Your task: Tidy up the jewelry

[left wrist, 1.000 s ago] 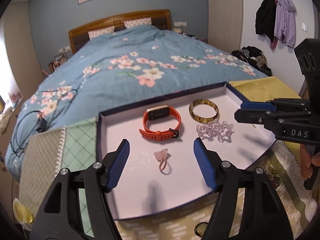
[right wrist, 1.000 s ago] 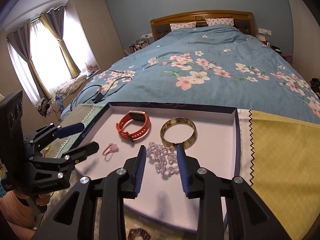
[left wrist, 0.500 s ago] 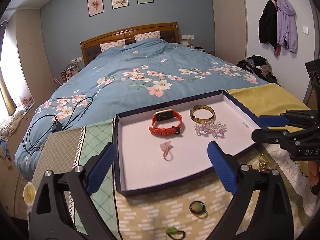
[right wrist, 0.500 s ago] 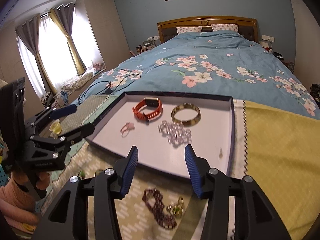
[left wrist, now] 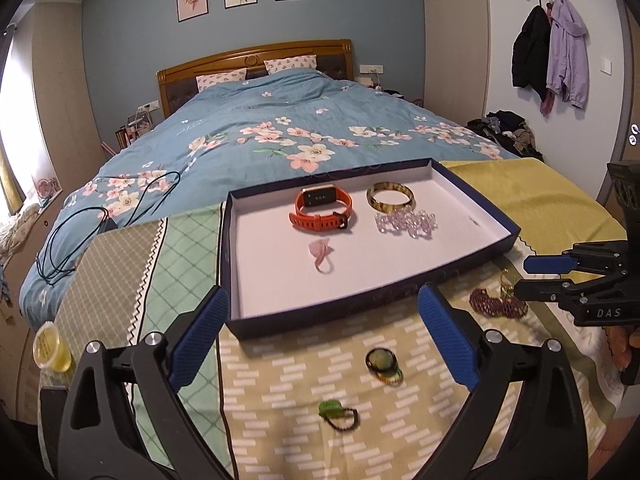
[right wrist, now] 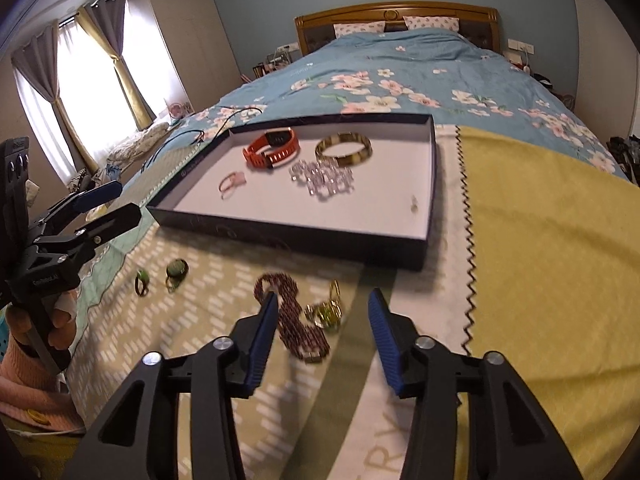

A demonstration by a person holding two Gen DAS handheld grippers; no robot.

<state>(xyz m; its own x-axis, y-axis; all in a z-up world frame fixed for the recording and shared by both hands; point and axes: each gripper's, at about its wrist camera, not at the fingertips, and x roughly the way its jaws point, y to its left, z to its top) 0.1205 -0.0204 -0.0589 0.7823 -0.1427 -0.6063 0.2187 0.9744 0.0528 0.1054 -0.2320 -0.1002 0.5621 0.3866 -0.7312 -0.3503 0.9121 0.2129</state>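
Left gripper gapes empty above the green ring. Right gripper, jaws narrowing without contact, straddles the garnet bead bracelet; it should probably descend first, pinching the bunched beads mid-strand.

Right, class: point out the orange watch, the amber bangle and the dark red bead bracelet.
Watch (left wrist: 323, 210): left wrist view, on its orange strap.
Bangle (left wrist: 390, 199): left wrist view, on its near rim.
Bead bracelet (right wrist: 298, 330): right wrist view, on the beads midway along the strand.
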